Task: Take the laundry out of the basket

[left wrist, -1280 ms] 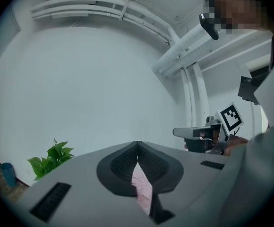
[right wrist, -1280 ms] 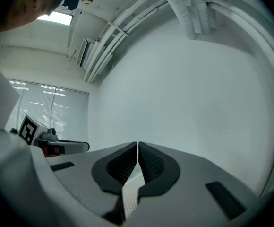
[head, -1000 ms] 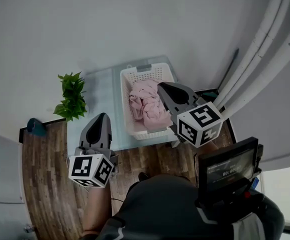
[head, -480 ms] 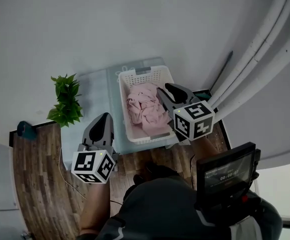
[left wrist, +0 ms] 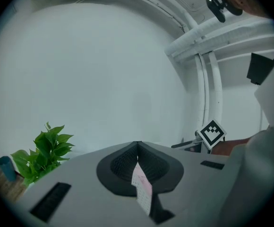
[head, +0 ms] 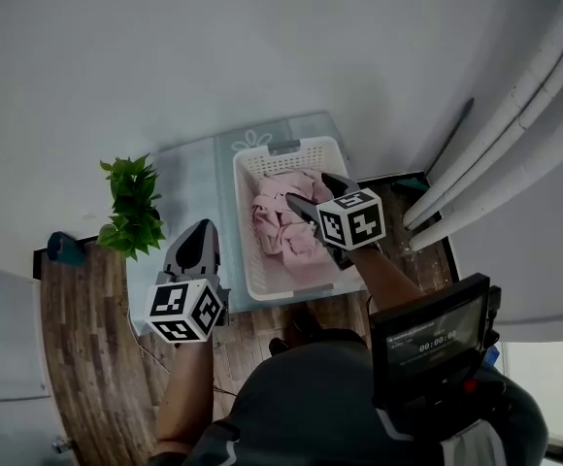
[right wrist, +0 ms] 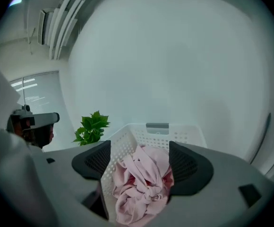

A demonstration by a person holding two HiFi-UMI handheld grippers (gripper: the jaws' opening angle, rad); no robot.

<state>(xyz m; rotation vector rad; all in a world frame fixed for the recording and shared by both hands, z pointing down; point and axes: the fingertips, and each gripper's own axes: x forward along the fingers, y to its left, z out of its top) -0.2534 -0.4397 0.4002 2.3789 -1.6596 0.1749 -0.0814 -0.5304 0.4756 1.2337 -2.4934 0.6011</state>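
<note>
Just over basket (head: 242, 231), right gripper (right wrist: 139, 145) fingers opening astride pink laundry (right wrist: 141, 183), left gripper (left wrist: 137, 148) fingers together.

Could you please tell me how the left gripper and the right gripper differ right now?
The left gripper's jaws are together; the right gripper's jaws are opening, with the pink laundry showing between them. The left gripper hangs beside the basket; the right gripper is over it. Both are grey and carry a marker cube.

A crumpled pink garment (head: 286, 223) lies heaped inside the white perforated basket (head: 246, 231), which stands upright on the pale desk (head: 189, 192).
</note>
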